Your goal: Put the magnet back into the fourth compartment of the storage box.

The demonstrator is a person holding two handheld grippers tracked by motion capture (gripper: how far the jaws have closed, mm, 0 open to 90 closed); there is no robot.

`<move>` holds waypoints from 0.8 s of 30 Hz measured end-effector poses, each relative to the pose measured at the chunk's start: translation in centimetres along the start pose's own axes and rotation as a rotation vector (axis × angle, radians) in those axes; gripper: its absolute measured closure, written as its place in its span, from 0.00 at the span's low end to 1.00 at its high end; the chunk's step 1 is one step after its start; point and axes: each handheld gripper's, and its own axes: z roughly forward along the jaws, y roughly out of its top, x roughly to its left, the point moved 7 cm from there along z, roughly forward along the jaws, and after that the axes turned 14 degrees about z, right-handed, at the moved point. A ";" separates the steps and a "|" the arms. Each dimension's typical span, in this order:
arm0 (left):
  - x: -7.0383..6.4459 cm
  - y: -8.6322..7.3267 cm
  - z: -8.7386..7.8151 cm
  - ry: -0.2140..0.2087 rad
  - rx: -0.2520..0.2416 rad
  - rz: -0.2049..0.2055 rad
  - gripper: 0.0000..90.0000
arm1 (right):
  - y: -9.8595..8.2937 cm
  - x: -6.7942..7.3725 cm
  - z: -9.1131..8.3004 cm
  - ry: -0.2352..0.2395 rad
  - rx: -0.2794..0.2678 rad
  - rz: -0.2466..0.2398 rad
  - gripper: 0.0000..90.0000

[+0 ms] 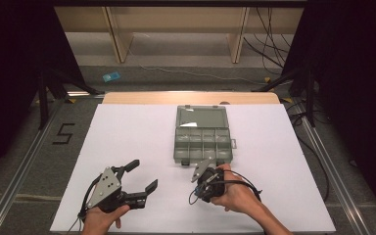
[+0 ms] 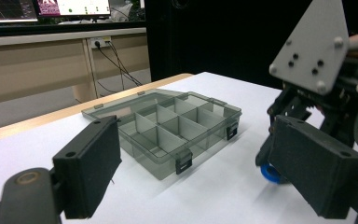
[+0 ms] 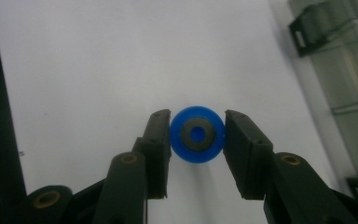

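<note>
Now blue ring [image 3: 197, 135] between right hand-held gripper [image 3: 197, 140] jaws.

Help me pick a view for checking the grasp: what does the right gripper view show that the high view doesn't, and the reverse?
Right gripper view: a blue ring with a dark centre, the jaws closed against its two sides over the white table. High view: the open left gripper, apart from the box, and the box's lid lying flat behind it. Both: the right gripper and the grey compartment box.

White table [image 1: 127, 132]: open compartment box [image 1: 203, 139], blue ring [image 3: 197, 134].
</note>
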 end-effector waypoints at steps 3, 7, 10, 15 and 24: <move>0.0 0.0 0.0 0.000 0.000 -0.002 0.18 | -0.2 -1.1 -0.9 -0.018 -0.026 0.023 0.70; 0.0 0.0 0.0 -0.001 0.001 -0.001 0.18 | -0.3 -2.8 -2.2 -0.041 -0.070 0.047 0.70; 0.0 0.0 0.0 -0.002 0.003 -0.001 0.18 | -0.3 -3.3 -2.8 -0.053 -0.087 0.057 0.70; 0.0 0.0 0.0 0.000 0.000 -0.002 0.18 | -0.3 -3.8 -3.4 -0.061 -0.099 0.066 0.70; 0.0 0.0 0.0 0.000 0.000 0.000 0.18 | -0.2 -4.4 -4.0 -0.080 -0.124 0.079 0.70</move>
